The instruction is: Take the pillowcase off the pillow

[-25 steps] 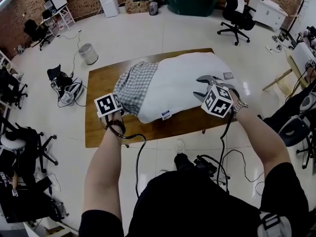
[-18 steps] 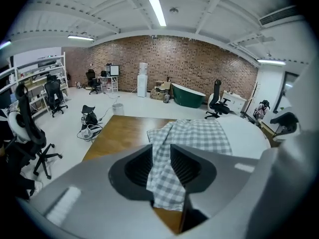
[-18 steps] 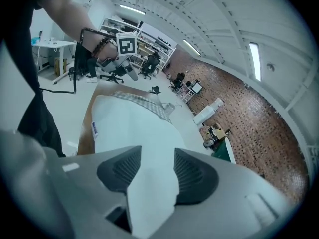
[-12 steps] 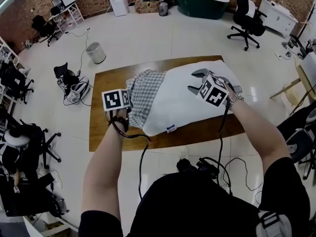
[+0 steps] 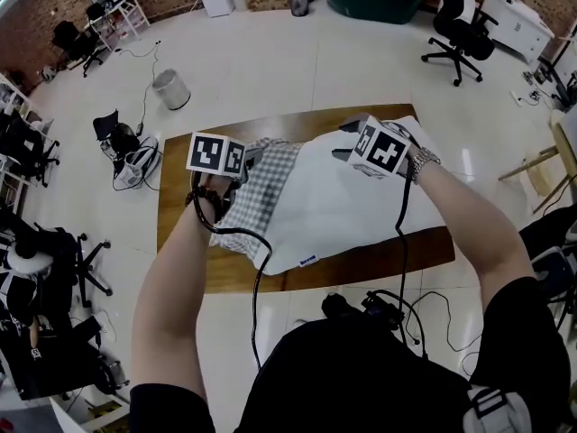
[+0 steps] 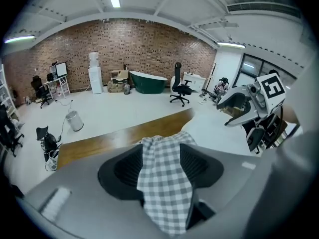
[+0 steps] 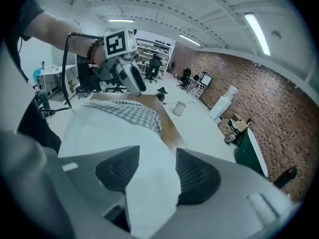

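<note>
Plainly the job is well along. From the head view, the white pillow [image 5: 343, 206] lies across the wooden bench [image 5: 180, 207] with most of its length bare. The checked pillowcase [image 5: 261, 183] is bunched over its left end only. The left gripper [image 5: 245, 162] sits at that checked end, and the right gripper [image 5: 347, 141] is over the far edge of the pillow, near its other end.

In the left gripper view the jaws have just been opening and stand wide. A strip of the checked cloth [image 6: 162, 183] runs up between them and drapes over the gripper's body. It reaches from pad to pad, but I judge it slack, lying there and not pinched. Beyond it are bare bench and the white pillow, with the other gripper off to the right.

In the right gripper view the jaws have also just opened a little. A peak of white pillow [image 7: 149, 193] fills the gap from one pad to the other, so I take that as a hold on the pillow, if a loosening one. The checked end shows further off, under the left gripper [image 7: 135, 86].

To my eye the step in hand is a fresh hold between pulls. Next, I'd say, the left jaws must close firmly on the checked cloth and draw it off the left end. The right must hold the pillow back, or pillow and case will slide along the bench together.
</note>
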`<act>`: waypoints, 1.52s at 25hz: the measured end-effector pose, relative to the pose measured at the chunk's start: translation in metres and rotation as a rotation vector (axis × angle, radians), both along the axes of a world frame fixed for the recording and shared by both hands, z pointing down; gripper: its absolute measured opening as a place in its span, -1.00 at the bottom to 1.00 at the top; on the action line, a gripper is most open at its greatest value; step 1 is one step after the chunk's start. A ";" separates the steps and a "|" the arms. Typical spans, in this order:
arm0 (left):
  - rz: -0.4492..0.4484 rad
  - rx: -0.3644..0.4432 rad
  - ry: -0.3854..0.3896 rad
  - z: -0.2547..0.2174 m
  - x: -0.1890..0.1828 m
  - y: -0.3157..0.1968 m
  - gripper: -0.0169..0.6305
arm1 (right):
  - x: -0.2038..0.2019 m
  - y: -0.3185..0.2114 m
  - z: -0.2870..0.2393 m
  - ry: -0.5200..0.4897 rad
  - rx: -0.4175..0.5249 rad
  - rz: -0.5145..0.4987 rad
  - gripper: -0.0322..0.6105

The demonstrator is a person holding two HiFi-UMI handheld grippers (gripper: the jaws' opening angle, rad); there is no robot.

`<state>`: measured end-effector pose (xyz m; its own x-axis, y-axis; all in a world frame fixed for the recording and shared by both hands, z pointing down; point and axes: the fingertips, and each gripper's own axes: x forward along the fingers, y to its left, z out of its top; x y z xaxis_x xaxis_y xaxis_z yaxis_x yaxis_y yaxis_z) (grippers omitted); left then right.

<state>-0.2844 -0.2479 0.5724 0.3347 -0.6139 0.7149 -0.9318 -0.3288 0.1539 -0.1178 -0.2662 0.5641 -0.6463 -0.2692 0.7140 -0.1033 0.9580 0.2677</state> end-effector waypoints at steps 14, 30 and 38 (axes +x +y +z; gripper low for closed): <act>0.042 -0.359 0.088 0.063 0.023 -0.122 0.02 | -0.048 -0.079 0.038 0.129 -0.338 -0.161 0.03; -0.047 -0.502 -0.101 0.113 -0.042 -0.180 -0.92 | -0.048 -0.099 0.031 0.155 -0.283 -0.213 -0.84; -0.141 -0.434 -0.159 0.090 -0.096 -0.191 -0.92 | -0.020 -0.108 -0.007 0.140 -0.206 -0.206 -0.84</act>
<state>-0.3808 -0.4391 0.6627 0.1351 -0.2787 0.9508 -0.9858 -0.1342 0.1007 -0.1380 -0.3746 0.5575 -0.5642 0.0168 0.8255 0.1226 0.9904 0.0637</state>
